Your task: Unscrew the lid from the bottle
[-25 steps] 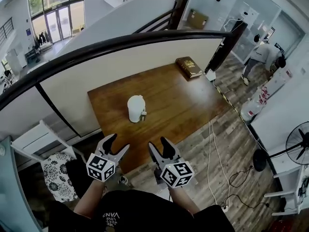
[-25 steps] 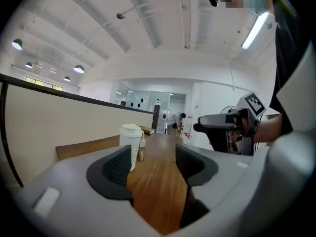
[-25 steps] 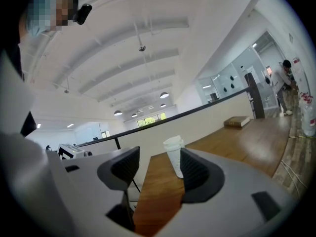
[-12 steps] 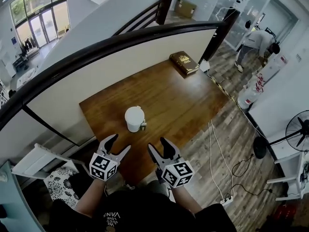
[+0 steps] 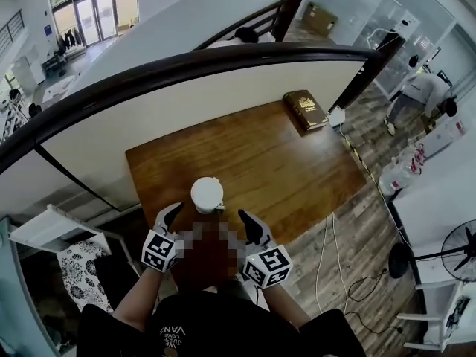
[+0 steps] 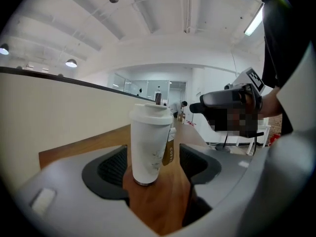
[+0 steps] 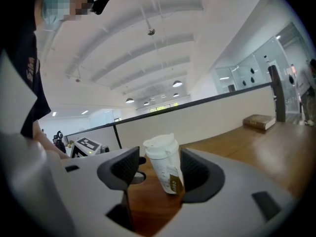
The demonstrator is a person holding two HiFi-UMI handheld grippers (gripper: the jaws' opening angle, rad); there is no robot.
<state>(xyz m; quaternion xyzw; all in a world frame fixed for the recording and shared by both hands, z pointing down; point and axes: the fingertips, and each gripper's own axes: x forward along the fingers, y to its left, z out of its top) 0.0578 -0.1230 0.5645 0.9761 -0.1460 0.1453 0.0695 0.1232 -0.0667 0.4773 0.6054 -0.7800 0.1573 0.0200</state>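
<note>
Head view, arms: both bare forearms (image 5: 139, 303) reach forward out of a dark shirt, elbows tucked in, angling inward toward the bottle (image 5: 207, 195).
Left gripper pose: the left gripper (image 5: 181, 218) is held over the near table edge. Its tips are just short of the bottle on the near-left side, and its marker cube faces back toward the body.
Left jaws: they are spread wide and opening. In the left gripper view the bottle stands upright in the gap, closer to the left pad, and neither pad presses on it.
Right gripper pose: the right gripper (image 5: 239, 227) is held level with its partner. Its tips are near the bottle on the near-right side and point in at it.
Right jaws: they stand apart with nothing gripped. In the right gripper view the bottle shows in the gap but farther off, and it leans in that picture.
Bottle: a white, straight-sided tumbler stands on the wooden table (image 5: 260, 162) close to the near edge, just beyond the two sets of tips.
Lid: the white lid (image 6: 150, 113) is seated on the bottle's top, not lifted.
Tag: a brown tag (image 6: 169, 152) hangs against the bottle's side, toward the right gripper.
Book: a brown book (image 5: 306, 110) lies flat at the table corner far right of the bottle, well apart from it.
Partition: a pale partition (image 5: 223, 88) with a dark curved rail runs behind the bottle along the table's far edge.
Beyond: a person (image 5: 420, 91) stands on the wood floor far right of the bottle, past the book.
</note>
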